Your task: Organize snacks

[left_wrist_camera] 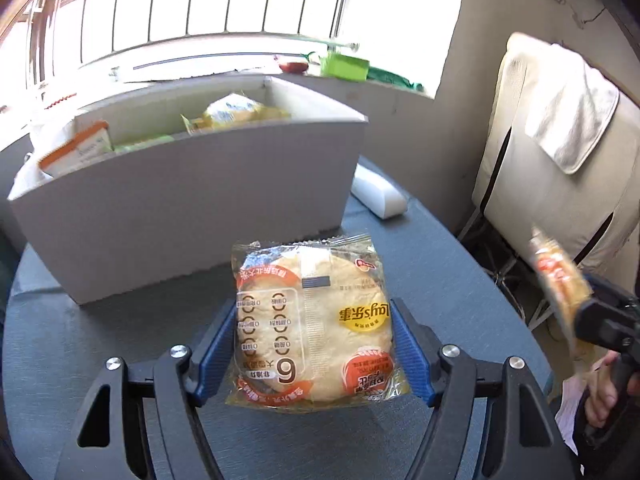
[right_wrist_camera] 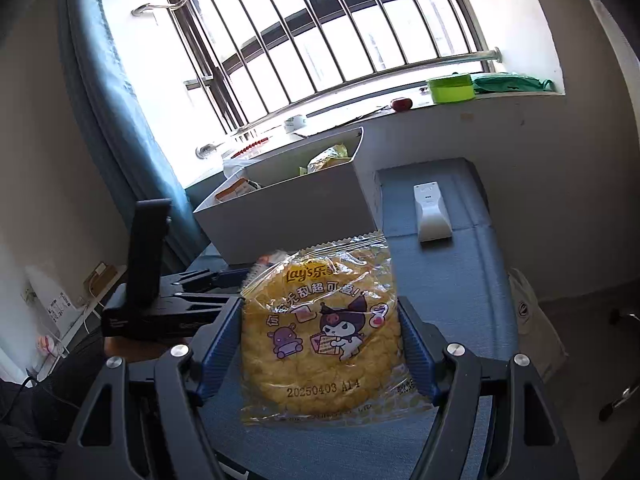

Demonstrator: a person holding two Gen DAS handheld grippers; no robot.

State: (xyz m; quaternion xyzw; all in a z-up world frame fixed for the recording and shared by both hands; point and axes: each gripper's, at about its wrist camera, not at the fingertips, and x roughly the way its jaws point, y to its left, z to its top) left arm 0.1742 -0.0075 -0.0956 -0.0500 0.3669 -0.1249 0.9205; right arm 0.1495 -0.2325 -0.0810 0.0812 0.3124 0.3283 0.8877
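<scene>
My left gripper [left_wrist_camera: 312, 340] is shut on a clear Lay's snack pack [left_wrist_camera: 308, 320], back side up, held above the dark table [left_wrist_camera: 440, 280]. My right gripper [right_wrist_camera: 320, 344] is shut on a second Lay's pack [right_wrist_camera: 320, 332] with a yellow round cracker and cartoon print. That pack also shows, blurred, at the right edge of the left wrist view [left_wrist_camera: 560, 284]. A white open box [left_wrist_camera: 192, 208] stands just beyond the left gripper with several snack packets [left_wrist_camera: 232, 112] inside. It also shows in the right wrist view [right_wrist_camera: 288, 208].
A white remote [right_wrist_camera: 430, 212] lies on the table right of the box. A chair with a towel [left_wrist_camera: 560, 128] stands to the right. A windowsill behind holds a green container [right_wrist_camera: 452, 88] and a red object [right_wrist_camera: 401, 104].
</scene>
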